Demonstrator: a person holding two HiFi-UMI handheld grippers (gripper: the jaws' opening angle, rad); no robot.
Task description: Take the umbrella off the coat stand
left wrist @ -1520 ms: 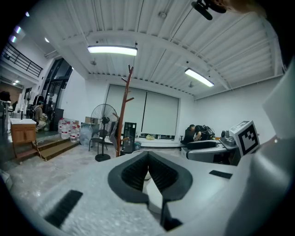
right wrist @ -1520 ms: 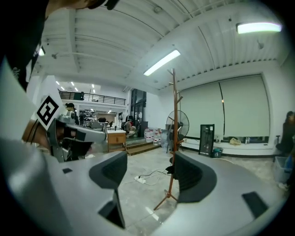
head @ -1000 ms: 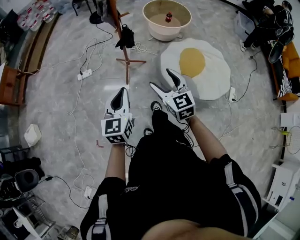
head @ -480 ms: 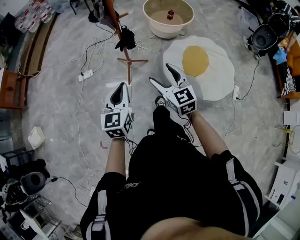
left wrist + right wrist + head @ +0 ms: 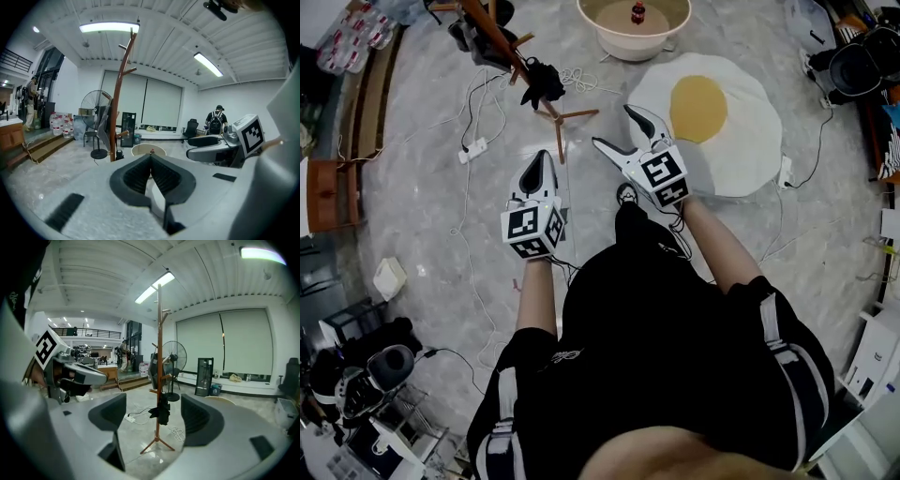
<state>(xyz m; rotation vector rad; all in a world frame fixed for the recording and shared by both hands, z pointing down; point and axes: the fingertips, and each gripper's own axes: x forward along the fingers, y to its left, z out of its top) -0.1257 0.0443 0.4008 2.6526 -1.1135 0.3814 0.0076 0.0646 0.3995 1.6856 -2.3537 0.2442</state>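
Observation:
The wooden coat stand stands ahead on the marble floor, its three feet just beyond my grippers. A folded black umbrella hangs low on its pole, and the right gripper view shows the umbrella between my spread jaws but well beyond them. My right gripper is open and empty, right of the stand's feet. My left gripper is shut on nothing, close to the feet. In the left gripper view the stand rises left of the closed jaws.
A fried-egg rug lies at the right, and a beige basin holding a bottle sits behind it. Cables and a power strip trail across the floor at the left. A grey garment hangs on the stand; a fan stands behind it.
The stand and basin have slid up and left in the head view as the person stepped closer. Both grippers sit slightly higher in the frame, with their jaw states unchanged.

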